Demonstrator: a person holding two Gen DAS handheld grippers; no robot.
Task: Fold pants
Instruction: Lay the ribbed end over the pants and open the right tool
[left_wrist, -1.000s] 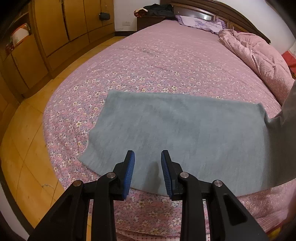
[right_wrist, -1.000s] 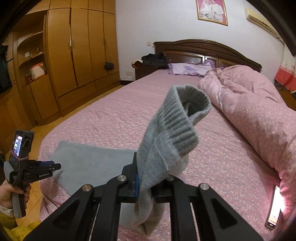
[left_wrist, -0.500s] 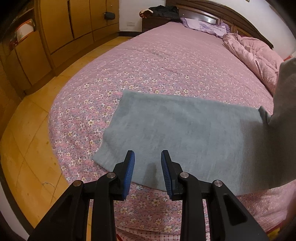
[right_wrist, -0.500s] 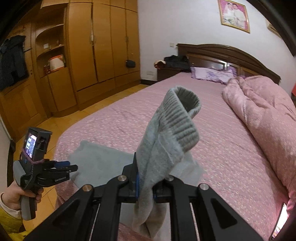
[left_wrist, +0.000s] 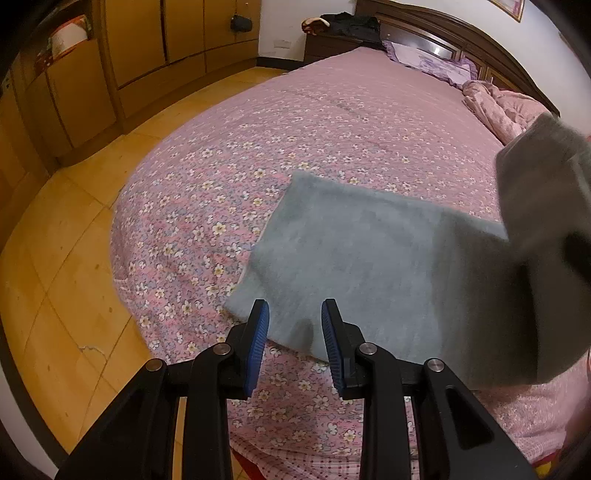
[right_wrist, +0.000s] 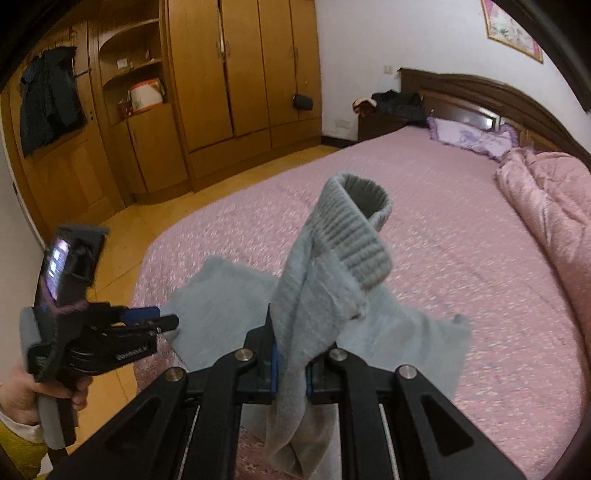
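Clamped in my right claw (right_wrist: 290, 363) is the ribbed cuff end of the grey pants (left_wrist: 369, 266), the blue pads pinching the knit so that the cuff (right_wrist: 354, 236) stands up in a loop above the fingers and a short tail of cloth hangs below them. From that lifted end the fabric runs down to the rest of the pants, which lie flat on the near part of the bed (left_wrist: 332, 122), one corner close to the bed's edge. My left claw (left_wrist: 294, 341) holds nothing: its blue pads (left_wrist: 258, 332) stand a little apart, tips just over the near hem of the flat part, and I cannot tell whether they touch it. My left hand (right_wrist: 35, 387) grips its handle at the left of the right wrist view. The bed has a pink flowered sheet, with a bunched pink quilt (right_wrist: 554, 206) along its far right side and a purple pillow (right_wrist: 469, 136) at the dark headboard (right_wrist: 480, 92). Beyond the yellow wooden floor (left_wrist: 55, 258) stands a wooden wardrobe (right_wrist: 240, 66); its open shelf niche holds a white and red container (right_wrist: 146, 94), blurred, and a dark jacket (right_wrist: 48, 99) hangs beside it.
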